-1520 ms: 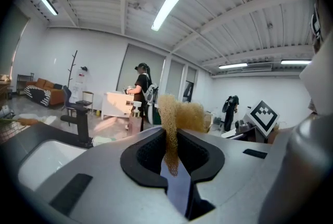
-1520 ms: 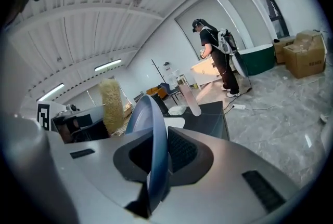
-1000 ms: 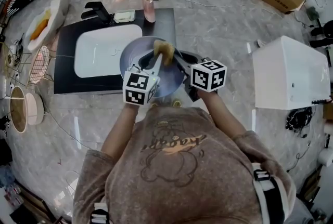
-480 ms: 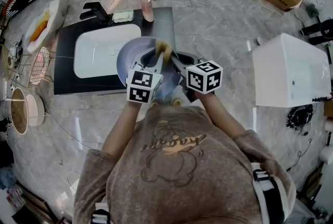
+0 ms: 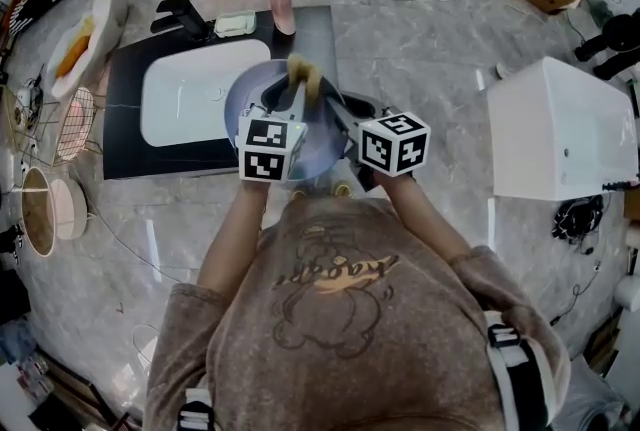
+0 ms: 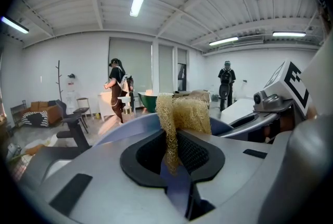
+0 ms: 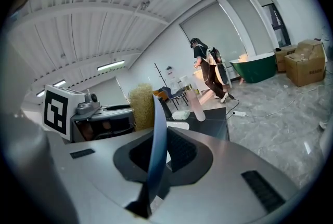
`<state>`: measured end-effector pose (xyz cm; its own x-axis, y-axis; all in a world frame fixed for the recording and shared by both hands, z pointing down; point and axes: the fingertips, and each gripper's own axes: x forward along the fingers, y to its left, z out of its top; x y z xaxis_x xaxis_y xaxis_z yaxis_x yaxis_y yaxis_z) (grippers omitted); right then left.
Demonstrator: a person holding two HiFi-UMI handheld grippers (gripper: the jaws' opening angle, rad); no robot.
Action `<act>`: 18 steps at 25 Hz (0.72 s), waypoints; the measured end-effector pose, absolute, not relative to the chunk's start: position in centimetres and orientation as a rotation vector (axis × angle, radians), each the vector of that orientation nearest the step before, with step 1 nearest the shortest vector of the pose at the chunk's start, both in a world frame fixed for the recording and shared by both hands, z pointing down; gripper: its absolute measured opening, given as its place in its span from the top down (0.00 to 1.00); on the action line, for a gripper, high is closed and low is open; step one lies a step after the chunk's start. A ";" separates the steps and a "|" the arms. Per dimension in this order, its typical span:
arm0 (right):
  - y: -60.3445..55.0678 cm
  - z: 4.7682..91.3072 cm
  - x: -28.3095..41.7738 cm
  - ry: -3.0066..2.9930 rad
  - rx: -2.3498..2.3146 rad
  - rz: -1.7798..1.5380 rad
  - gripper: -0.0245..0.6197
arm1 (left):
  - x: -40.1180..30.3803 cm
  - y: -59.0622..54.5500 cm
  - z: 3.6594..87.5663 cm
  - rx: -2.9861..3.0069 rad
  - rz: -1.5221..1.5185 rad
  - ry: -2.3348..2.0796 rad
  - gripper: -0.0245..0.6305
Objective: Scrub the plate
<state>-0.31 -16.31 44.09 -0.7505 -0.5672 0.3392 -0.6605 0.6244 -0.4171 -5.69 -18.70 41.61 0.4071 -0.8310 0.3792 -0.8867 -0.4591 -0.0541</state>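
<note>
A: What is taking up the most room?
B: The dark bench (image 5: 125,89) is stretching across the grey floor, with a white sink (image 5: 190,104) set into it. A white box (image 5: 555,134) is standing well apart from it on the right.
A: And where is the plate?
B: The blue-grey plate (image 5: 245,99) is hanging in front of the person, over the right end of the sink. It is tilting up on its edge rather than lying flat.
A: What is holding it?
B: The right tool (image 7: 156,158) is clamping its rim. The plate is showing edge-on between the two jaws, which are pressing on it from both sides.
A: And the other one?
B: The left tool (image 6: 174,153) is gripping a yellow mesh scrubber (image 6: 182,114). Its jaws are squeezing the lower part while the rest is sticking up above them. The scrubber is sitting right against the plate's face, near the far rim.
A: Anything smaller?
B: A pink bottle (image 5: 283,11) is standing at the bench's back edge, just beside a small pale tray (image 5: 237,24).
</note>
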 end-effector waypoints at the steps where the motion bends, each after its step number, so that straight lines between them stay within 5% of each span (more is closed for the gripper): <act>1: -16.3 44.1 -0.2 -2.669 1.021 0.793 0.92 | -6.0 -18.9 41.4 2.498 0.530 -1.556 0.86; 18: -16.6 44.2 0.8 -2.667 1.087 0.797 0.91 | -11.4 -19.8 43.0 2.420 0.777 -1.688 0.86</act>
